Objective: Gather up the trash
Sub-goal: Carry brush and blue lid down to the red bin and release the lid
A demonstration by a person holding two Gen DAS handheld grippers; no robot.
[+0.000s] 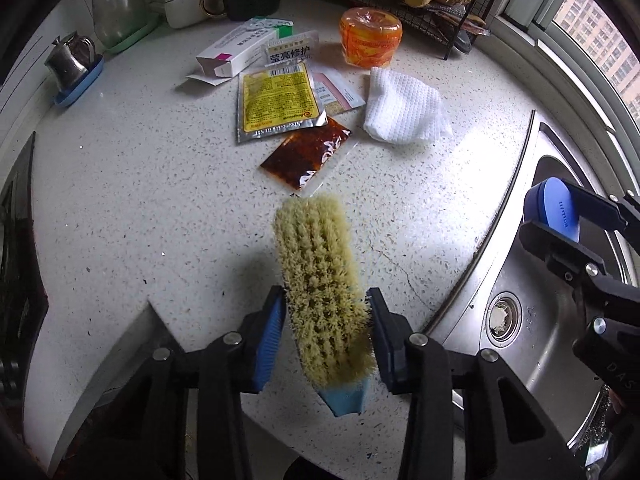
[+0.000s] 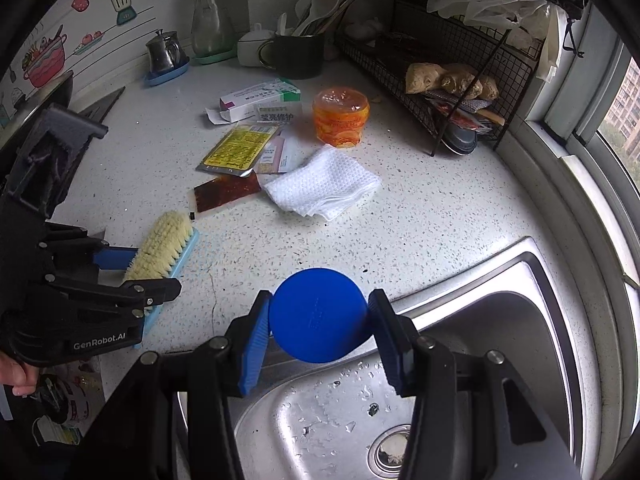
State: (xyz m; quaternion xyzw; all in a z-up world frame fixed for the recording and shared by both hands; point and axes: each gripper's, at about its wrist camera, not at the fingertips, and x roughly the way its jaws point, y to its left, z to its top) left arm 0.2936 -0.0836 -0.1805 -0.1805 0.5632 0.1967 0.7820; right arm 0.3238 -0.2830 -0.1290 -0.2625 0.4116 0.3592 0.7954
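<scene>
On a speckled white stone table (image 1: 120,208) beside a stainless-steel sink (image 2: 500,320), the left tool (image 1: 326,332) clamps a scrubbing brush (image 1: 320,280) between its ribbed blue pads (image 1: 268,344), jaws narrowed to the brush's width. The brush has dense, straw-yellow bristles on a flat pale-blue plastic back, and its bristled end points toward the litter. The right tool (image 2: 318,320) grips a smooth, round blue lid (image 2: 318,314), a matte plastic disc pinched at its edges, held over the seam where table meets sink rim.

The trash lies in a loose cluster near the middle of the table. A clear sauce sachet (image 1: 306,154) filled with dark red, oily paste sits nearest the brush tip, close but not touching. A crinkled foil packet (image 1: 278,100) with a yellow printed face overlaps its upper corner. Behind that lie a thin pinkish paper sachet (image 1: 338,92) and an opened white cardboard carton (image 1: 240,50) with a loose end flap. A folded white cloth (image 1: 404,106) with a waffle weave rests to the right of the packets, and a squat orange jar (image 1: 370,36) wrapped in glossy film stands behind it.

A black wire rack (image 2: 460,60) holding knobbly ginger roots (image 2: 448,78) stands at the far right corner.
</scene>
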